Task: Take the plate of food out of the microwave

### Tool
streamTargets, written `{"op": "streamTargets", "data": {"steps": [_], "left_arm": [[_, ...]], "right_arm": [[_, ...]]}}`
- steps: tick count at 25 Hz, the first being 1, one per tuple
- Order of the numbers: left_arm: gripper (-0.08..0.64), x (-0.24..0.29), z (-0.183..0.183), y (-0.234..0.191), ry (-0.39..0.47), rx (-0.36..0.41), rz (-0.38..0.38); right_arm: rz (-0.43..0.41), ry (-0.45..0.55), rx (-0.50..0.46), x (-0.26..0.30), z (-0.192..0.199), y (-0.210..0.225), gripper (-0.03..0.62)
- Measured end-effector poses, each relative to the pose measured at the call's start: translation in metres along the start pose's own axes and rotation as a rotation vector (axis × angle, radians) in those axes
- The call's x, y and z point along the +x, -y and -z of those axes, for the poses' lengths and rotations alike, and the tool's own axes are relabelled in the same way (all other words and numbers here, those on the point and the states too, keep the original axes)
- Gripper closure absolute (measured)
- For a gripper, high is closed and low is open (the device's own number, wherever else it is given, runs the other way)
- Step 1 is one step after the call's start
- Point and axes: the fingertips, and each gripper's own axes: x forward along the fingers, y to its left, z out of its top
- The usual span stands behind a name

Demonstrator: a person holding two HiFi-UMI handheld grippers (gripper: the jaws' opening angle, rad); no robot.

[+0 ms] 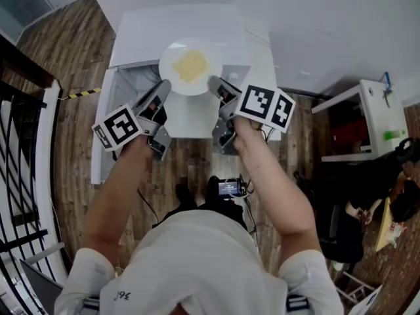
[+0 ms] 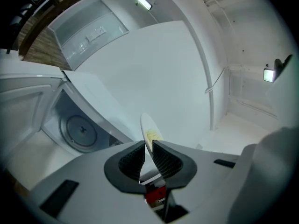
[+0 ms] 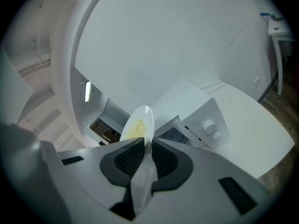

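Plate (image 1: 169,68) of food (image 1: 190,65), white, shallow: outside the microwave (image 1: 177,18), raised just in front of its open cavity.
Left tongs (image 2: 148,147) and right tongs (image 3: 148,143) are each pinched nearly closed on the plate's thin rim, at opposite sides. Judged stiff, glazed, slippery and breakable; probably light. The loose yellow food sits at the centre and would likely slide on a tilt. Best hold: bare rim, two opposite sides, plate level.
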Motion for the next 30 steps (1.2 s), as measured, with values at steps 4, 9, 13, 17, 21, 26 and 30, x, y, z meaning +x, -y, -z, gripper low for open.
{"op": "streamTargets", "data": {"steps": [4, 9, 13, 17, 21, 26, 30], "left_arm": [[0.506, 0.018, -0.018, 0.001, 0.002, 0.012, 0.008], [0.506, 0.042, -0.036, -0.007, -0.01, 0.027, -0.02], [0.506, 0.059, -0.046, -0.013, -0.03, 0.042, -0.037], [0.506, 0.075, -0.053, -0.021, -0.054, 0.046, -0.056], [0.506, 0.093, -0.061, -0.033, -0.08, 0.032, -0.078], [0.506, 0.113, -0.066, -0.051, -0.126, 0.041, -0.127], [0.506, 0.124, -0.068, -0.061, -0.176, 0.062, -0.164]], "right_arm": [[0.005, 0.016, -0.023, 0.013, -0.023, -0.006, 0.538], [0.022, 0.026, -0.031, 0.033, -0.048, -0.006, 0.543], [0.039, 0.025, -0.018, 0.047, -0.062, 0.0, 0.543], [0.059, 0.016, 0.001, 0.061, -0.073, 0.011, 0.543], [0.089, -0.001, 0.018, 0.08, -0.085, 0.02, 0.543], [0.128, -0.028, 0.03, 0.098, -0.096, 0.031, 0.543], [0.152, -0.05, 0.057, 0.111, -0.098, 0.042, 0.543]]}}
